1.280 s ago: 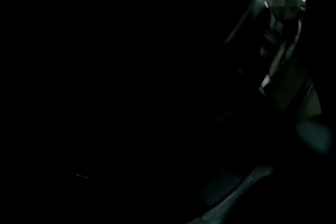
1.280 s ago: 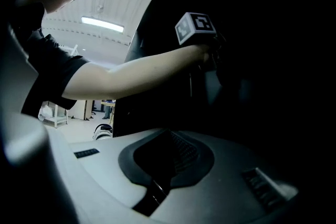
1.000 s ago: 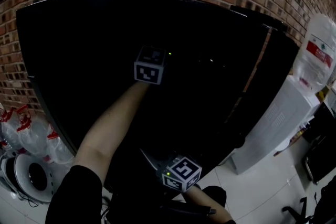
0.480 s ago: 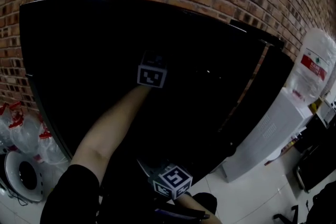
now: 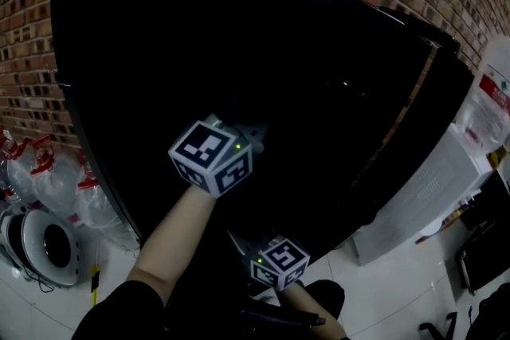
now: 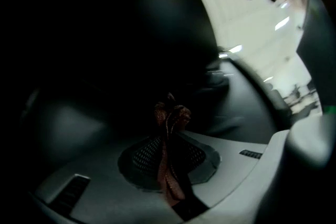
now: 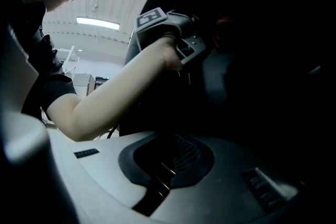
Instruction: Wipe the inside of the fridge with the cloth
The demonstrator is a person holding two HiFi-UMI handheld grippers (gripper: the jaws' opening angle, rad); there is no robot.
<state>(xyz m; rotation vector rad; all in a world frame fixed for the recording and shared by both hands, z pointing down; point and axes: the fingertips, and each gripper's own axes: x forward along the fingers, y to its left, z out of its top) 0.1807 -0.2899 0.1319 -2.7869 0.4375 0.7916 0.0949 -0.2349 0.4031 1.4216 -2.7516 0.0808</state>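
brick wall (image 5: 48, 20) backs the black fridge (image 5: 335, 44). left gripper (image 6: 169, 162) pinches a reddish cloth (image 6: 169, 118) between its jaws, up against the dark fridge. right gripper (image 7: 167, 162) sits low, jaws pressed together, empty. the cloth is in hand, but the wiping seems mostly left to do, and the darkness hides any cleaned surface.

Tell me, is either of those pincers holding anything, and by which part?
The left gripper is shut on a reddish cloth, pinching a bunched fold; the end pokes past the jaws. The right gripper is shut and empty.
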